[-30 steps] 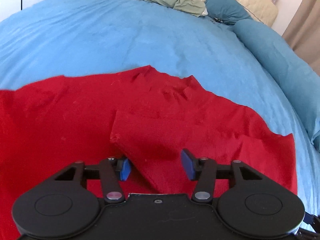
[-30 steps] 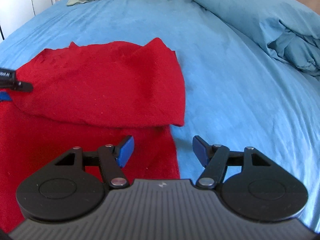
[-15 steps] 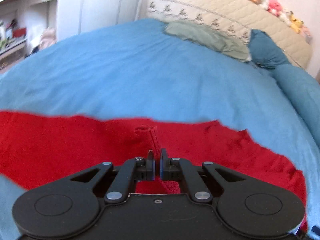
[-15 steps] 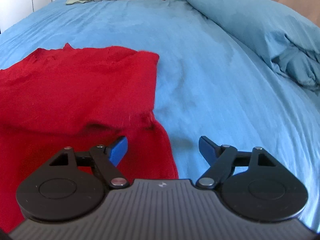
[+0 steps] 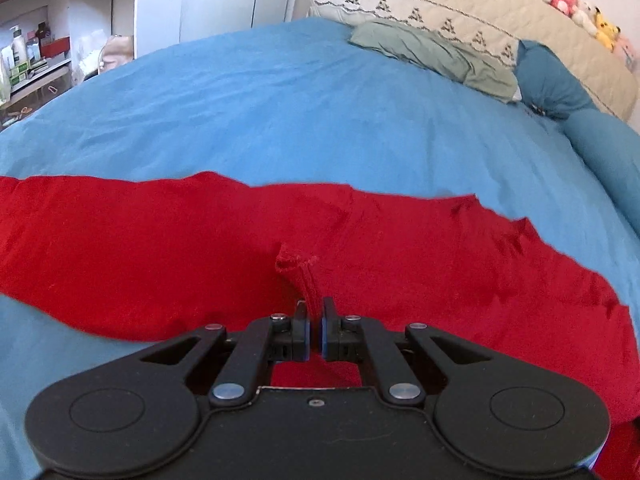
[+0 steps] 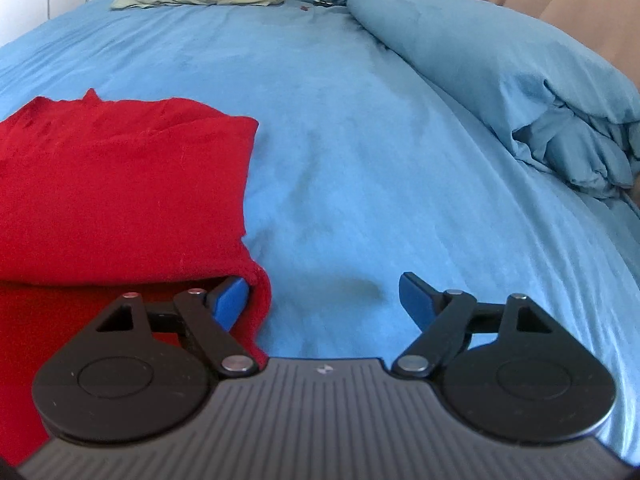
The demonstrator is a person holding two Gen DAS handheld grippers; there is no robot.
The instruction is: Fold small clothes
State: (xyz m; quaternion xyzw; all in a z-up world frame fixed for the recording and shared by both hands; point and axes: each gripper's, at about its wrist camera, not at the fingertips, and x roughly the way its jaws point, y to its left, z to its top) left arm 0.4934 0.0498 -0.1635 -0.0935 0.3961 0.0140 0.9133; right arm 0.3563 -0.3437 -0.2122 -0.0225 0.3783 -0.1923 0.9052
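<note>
Red garment [image 5: 400, 264] spread on blue bed [image 5: 300, 112]. Left gripper [image 5: 314, 330] clamped on pinched ridge of cloth, presumably to carry the fold. Right gripper [image 6: 320, 300] spread wide, straddling garment edge, ready to grasp.

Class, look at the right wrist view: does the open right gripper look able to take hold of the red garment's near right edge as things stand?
Probably yes. The right gripper is open, and the red garment has its edge lying just inside the left finger, with only bare blue bedsheet between the jaws. A slight leftward shift would centre it.
</note>
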